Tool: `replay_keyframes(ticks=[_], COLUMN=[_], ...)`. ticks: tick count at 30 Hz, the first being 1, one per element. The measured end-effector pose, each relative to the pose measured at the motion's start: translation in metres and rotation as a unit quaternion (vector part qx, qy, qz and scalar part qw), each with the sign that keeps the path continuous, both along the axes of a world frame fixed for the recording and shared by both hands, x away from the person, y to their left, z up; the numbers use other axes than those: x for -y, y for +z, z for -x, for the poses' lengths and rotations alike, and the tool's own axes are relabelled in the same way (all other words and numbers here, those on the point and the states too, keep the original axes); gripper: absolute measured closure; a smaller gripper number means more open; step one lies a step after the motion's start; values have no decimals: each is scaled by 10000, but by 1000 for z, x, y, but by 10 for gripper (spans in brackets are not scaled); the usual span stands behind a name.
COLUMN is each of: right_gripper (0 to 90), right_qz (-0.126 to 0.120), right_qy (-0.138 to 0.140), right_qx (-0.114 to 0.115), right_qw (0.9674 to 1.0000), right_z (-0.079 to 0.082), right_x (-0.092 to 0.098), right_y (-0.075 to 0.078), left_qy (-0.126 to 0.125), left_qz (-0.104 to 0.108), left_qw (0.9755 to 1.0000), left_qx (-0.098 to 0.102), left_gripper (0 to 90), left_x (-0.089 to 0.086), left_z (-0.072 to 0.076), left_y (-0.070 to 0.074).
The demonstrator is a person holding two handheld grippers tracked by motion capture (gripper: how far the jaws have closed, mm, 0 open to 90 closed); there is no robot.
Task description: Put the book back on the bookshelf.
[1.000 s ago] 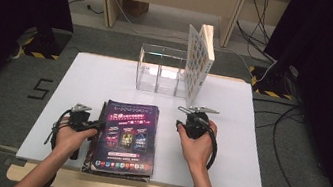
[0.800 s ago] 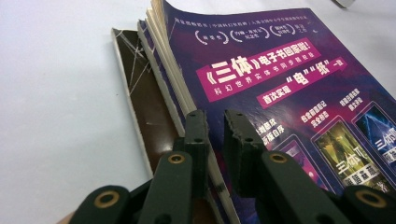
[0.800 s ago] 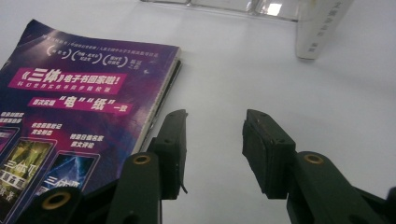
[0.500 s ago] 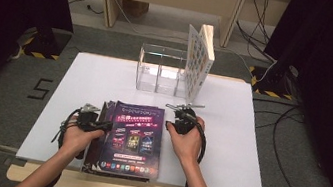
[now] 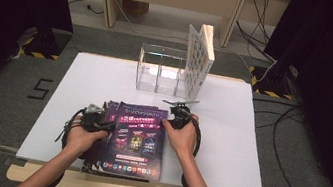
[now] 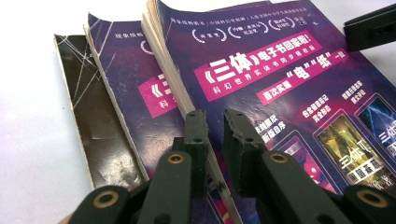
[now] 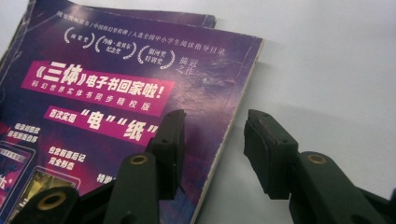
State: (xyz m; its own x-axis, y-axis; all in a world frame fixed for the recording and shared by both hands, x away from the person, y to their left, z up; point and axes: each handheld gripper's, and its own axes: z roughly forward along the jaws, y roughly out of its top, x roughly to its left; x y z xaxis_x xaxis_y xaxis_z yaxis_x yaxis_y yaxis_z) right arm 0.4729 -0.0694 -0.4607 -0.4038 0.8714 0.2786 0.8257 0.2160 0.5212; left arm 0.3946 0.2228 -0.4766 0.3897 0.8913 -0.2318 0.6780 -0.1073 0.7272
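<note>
Three stacked magazines fan out before the left tool.

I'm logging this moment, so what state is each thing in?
Top book: flat, closed, on the stack.
Lower books: flat, fanned out leftward beneath it.
Left tool: jaws narrow, astride the top book's page edge; contact unclear.
Right tool: open, jaws just opening, straddling the top book's edge.
Clear organizer: upright.
White book: standing beside it.

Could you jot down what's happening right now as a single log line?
left tool: shut on top book's edge | right tool: jaws just opening, straddling book's other edge, not gripping | stack on table
</note>
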Motion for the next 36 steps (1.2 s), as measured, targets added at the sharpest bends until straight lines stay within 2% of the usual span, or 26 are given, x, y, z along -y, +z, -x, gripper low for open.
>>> replay_keyframes(ticks=[11,15,20,24,28,30,31,33,36], right_gripper=[535,513,485,466,476,508,559,593,651], right_qz=[-247,-506,-506,-647,-653,-543,-369,-309,-401], right_qy=[-80,-174,-170,-211,-192,-196,-199,-184,-189], right_qx=[-253,-406,-470,-586,-644,-506,-361,-282,-169], right_qw=[9993,9977,9975,9960,9956,9970,9985,9990,9989], right_z=[-12,-19,-25,-31,-32,-30,-28,-26,-24], right_x=[-2,-1,-2,-4,-4,-5,-7,-8,-7], right_y=[-3,-7,-8,-10,-10,-8,-3,2,8], left_qy=[4,6,9,1,-7,-8,0,-7,4], left_qz=[-33,-41,-43,-63,-106,-128,-137,-166,-180], left_qw=[10000,10000,10000,10000,9999,9999,9999,9998,9998], left_qx=[3,12,15,22,40,52,56,50,57], left_gripper=[774,761,751,750,749,750,750,751,752], left_x=[1,1,2,2,3,3,3,3,2], left_z=[0,-1,-1,-1,-1,-1,-1,-1,-1], left_y=[-1,-1,-2,-2,-2,-2,-2,-1,-1])
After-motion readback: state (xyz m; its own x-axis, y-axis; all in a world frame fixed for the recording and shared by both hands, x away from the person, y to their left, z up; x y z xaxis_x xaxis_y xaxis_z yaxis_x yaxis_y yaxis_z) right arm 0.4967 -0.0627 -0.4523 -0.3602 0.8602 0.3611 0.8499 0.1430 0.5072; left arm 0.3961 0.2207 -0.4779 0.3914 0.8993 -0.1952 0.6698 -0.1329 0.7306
